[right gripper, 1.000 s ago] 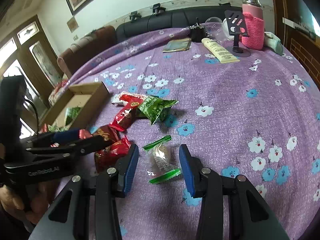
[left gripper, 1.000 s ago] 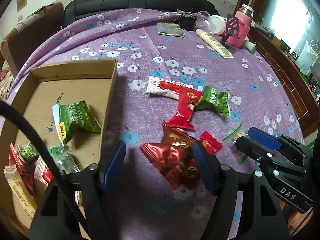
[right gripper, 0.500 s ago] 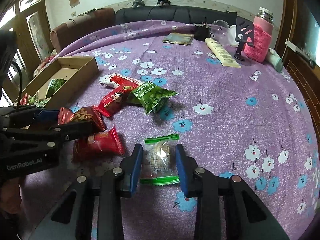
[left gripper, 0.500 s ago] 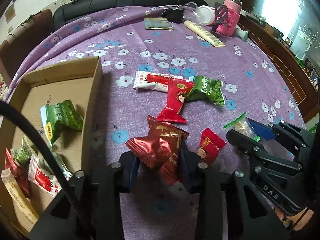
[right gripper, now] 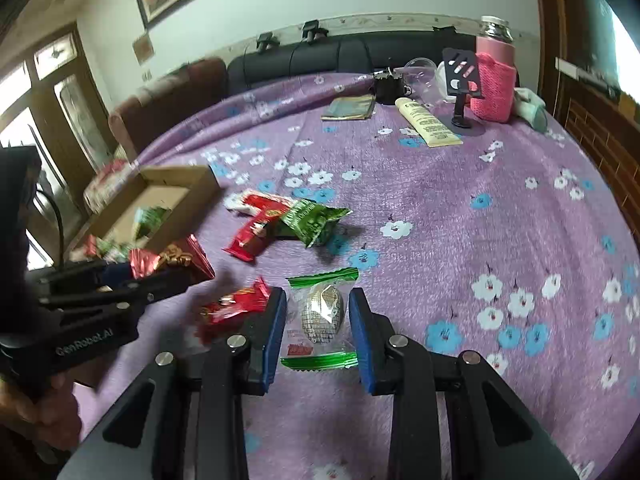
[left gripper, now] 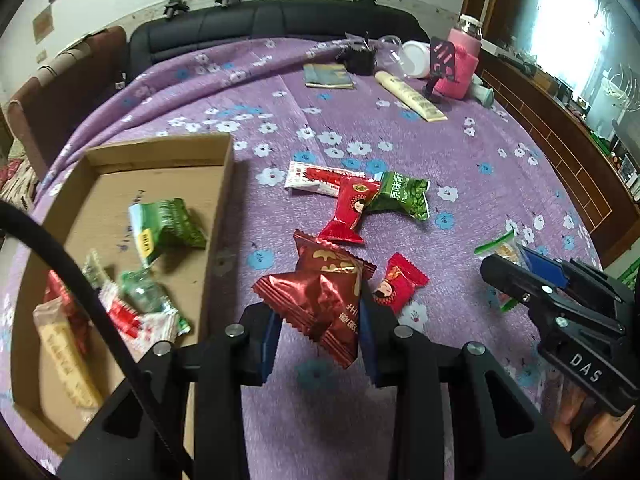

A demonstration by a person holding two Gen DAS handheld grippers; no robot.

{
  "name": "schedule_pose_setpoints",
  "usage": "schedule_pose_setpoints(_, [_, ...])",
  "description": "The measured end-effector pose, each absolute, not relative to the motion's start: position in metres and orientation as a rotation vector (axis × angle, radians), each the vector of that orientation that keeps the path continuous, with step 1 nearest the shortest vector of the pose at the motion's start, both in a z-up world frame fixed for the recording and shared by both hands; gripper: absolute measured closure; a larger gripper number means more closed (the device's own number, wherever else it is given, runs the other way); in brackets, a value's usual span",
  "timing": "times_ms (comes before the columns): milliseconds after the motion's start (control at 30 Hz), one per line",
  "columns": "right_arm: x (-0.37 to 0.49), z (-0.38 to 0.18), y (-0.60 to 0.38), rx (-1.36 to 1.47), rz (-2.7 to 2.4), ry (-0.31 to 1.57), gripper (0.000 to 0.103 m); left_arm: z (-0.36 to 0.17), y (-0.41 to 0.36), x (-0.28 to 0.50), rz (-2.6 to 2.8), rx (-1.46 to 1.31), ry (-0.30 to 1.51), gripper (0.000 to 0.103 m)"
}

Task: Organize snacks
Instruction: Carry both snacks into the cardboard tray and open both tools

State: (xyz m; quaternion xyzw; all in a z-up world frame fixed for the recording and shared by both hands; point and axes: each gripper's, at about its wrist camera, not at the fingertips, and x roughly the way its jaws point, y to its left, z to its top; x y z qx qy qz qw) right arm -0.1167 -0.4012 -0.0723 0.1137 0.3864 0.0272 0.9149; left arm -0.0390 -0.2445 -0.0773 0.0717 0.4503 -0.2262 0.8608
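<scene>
My left gripper (left gripper: 320, 320) is shut on a dark red foil packet (left gripper: 320, 292) and holds it just above the purple flowered cloth. My right gripper (right gripper: 316, 312) is shut on a clear packet with green ends (right gripper: 322, 312), also lifted a little. To the left stands an open cardboard box (left gripper: 224, 184) with several snack packets inside. Loose on the cloth lie a small red packet (left gripper: 398, 282), a longer red packet (left gripper: 348, 212), a green pea packet (left gripper: 404, 196) and a white-and-red packet (left gripper: 312, 178).
At the far side of the cloth are a pink-sleeved bottle (left gripper: 460, 64), a cream tube (left gripper: 412, 96), a black phone stand (right gripper: 460, 80) and a booklet (left gripper: 328, 76). A black sofa (left gripper: 280, 20) runs behind. Wooden furniture lines the right edge.
Both grippers went from open around their packets to shut on them. Each then rose slightly with its packet, and the left one shifted toward the box.
</scene>
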Motion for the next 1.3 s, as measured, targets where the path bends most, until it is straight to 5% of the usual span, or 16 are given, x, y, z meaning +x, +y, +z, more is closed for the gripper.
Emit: schedule_pose_setpoints(1300, [-0.125,-0.017,-0.332,0.399,0.284,0.646,0.072,-0.028,-0.118,-0.059,-0.248,0.001,0.82,0.067])
